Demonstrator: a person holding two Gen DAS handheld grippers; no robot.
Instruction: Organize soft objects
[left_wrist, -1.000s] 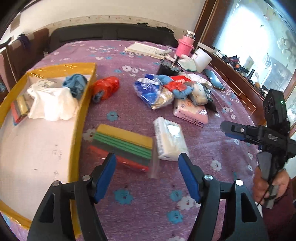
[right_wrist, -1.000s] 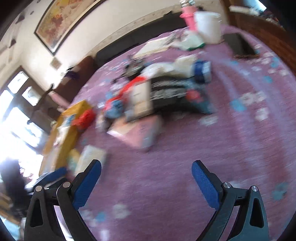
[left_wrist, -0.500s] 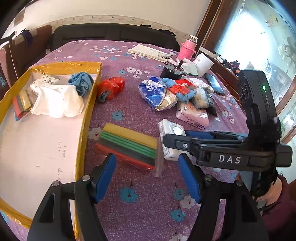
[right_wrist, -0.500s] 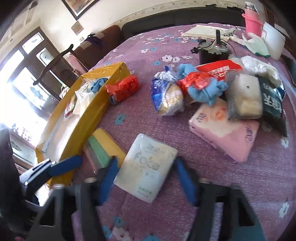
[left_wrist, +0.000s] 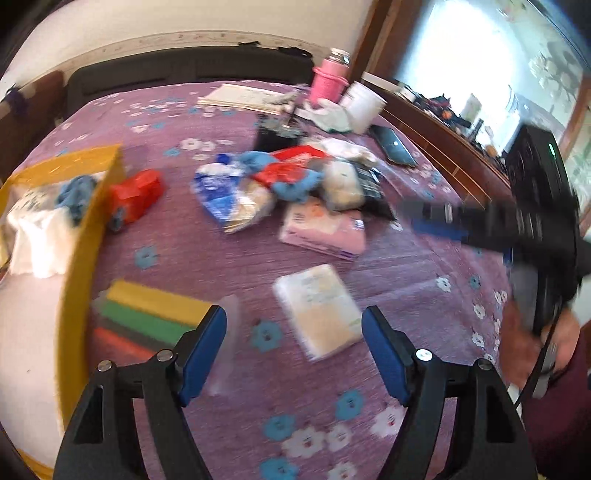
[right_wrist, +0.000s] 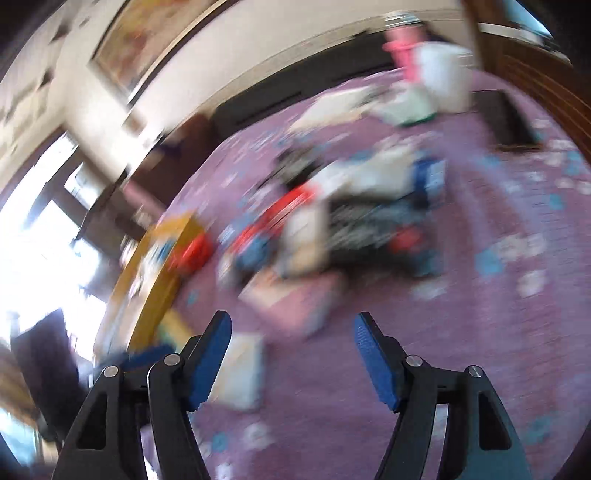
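Both tongs are seen released, with nothing between their blue pads. The left gripper (left_wrist: 293, 349) is held over the purple flowered tablecloth (left_wrist: 258, 258), and its jaws are opening; only cloth is seen between them. The right gripper (right_wrist: 291, 354) is also opening, and its picture is much blurred, so little can be told there with certainty. In the left wrist view the right gripper is seen at the right edge as a dark blurred shape, held by a hand (left_wrist: 532, 343).

A white tissue pack (left_wrist: 319, 310) is laid flat on the cloth, just beyond the left gripper, a little toward its right pad. It is touched by neither gripper. In the right wrist view the same pack (right_wrist: 240, 369) is seen near the left pad, partly behind it.

A stack of sponges (left_wrist: 147, 317), yellow, green, dark and red, wrapped in clear plastic, is placed to the left of the pack, beside the yellow box (left_wrist: 74, 295). Inside the box, at its far end, a white cloth (left_wrist: 33, 236) and a blue cloth (left_wrist: 75, 192) are kept. A red bag (left_wrist: 136, 195) lies just outside the box wall.

Farther on the table a pink pack (left_wrist: 321, 232) is seen, and behind it a heap of bags and cloths (left_wrist: 280, 177). At the far edge a pink bottle (left_wrist: 328, 81) is standing.
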